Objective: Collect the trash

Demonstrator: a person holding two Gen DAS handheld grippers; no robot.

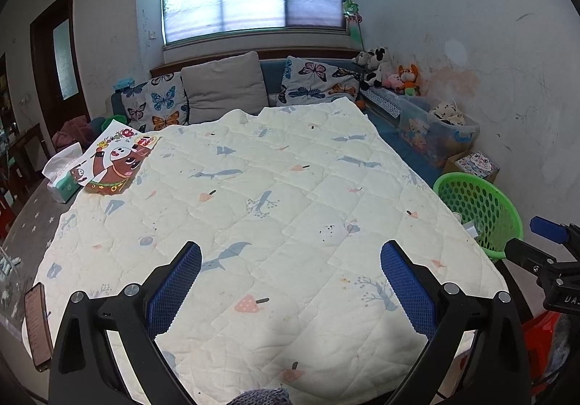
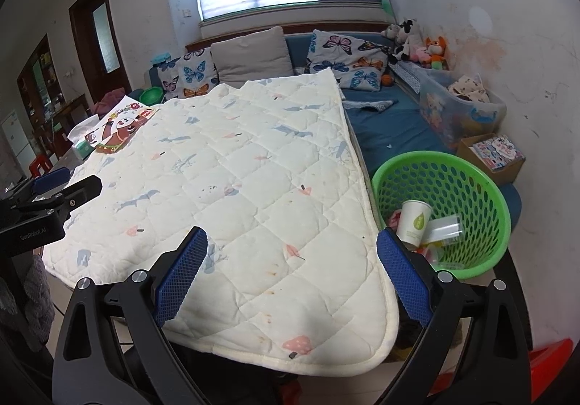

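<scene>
Collection appeared nearly or wholly complete: the green basket (image 2: pixel 440 213), standing just beside the right edge of the quilt (image 2: pixel 253 194), already held a paper cup (image 2: pixel 413 222), a clear plastic piece (image 2: pixel 444 225) and other scraps too jumbled to identify, and no loose trash was visible on the quilt's open surface. Items remaining at the far left, a tissue box (image 1: pixel 61 171) and a cartoon poster (image 1: pixel 116 160), looked like household goods rather than trash, though that was a judgement. A phone (image 1: pixel 38 327) lay at the near left edge. The left gripper (image 1: pixel 290 281) hung over the near middle of the quilt with its jaws spread wide and nothing between them; the right gripper (image 2: pixel 291 267) was likewise wide and empty, over the near right edge of the quilt. The quilt was soft, cream, stitched in a diamond pattern with printed whales and mushrooms and some brownish stains. The basket was round, rigid plastic perforated with holes; the gripper pads (image 1: pixel 175 290) were blue and finely ribbed.
</scene>
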